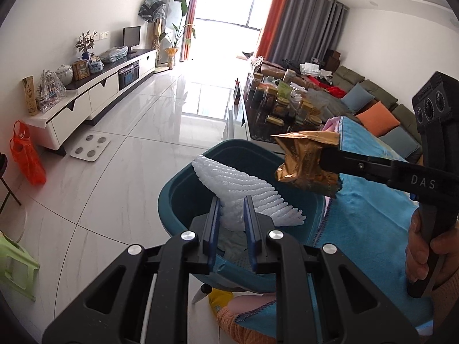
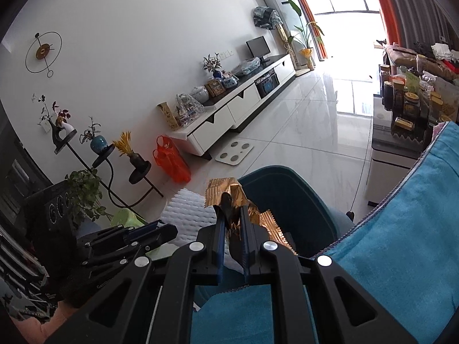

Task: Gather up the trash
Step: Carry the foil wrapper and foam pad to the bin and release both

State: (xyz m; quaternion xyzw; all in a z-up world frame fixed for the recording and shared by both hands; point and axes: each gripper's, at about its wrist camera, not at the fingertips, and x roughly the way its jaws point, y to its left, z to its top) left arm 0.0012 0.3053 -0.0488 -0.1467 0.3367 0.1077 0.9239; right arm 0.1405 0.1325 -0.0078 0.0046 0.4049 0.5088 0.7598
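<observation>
While both pieces of trash hang over the teal plastic bin (image 1: 183,197), I judge the step in hand to be the drop: the pick-up is done and nothing has been let go yet.

On the left, my left gripper (image 1: 233,223) has its blue pads nearly together, pinched on a white foam net sleeve (image 1: 229,183), a soft, ribbed mesh that fans out wide above the jaws and frays into loose strands at its right end. It hangs over the near part of the bin's opening, above the near rim.

To its right, my right gripper (image 2: 231,220) is closed almost fully on a crumpled gold foil wrapper (image 2: 229,197), thin, shiny and creased, with a crimped, serrated seam along its edges. In the left wrist view the wrapper (image 1: 308,160) sits at the bin's right rim, between the opening and the blue terry cloth (image 1: 373,200) covering the desk beside it.

The bin has smooth, rounded walls and stands against the cloth's stitched edge.

The next move calls for carrying the wrapper a little further in over the opening, then spreading both jaws; both pieces are light, so they may cling to the pads or drift outside.
</observation>
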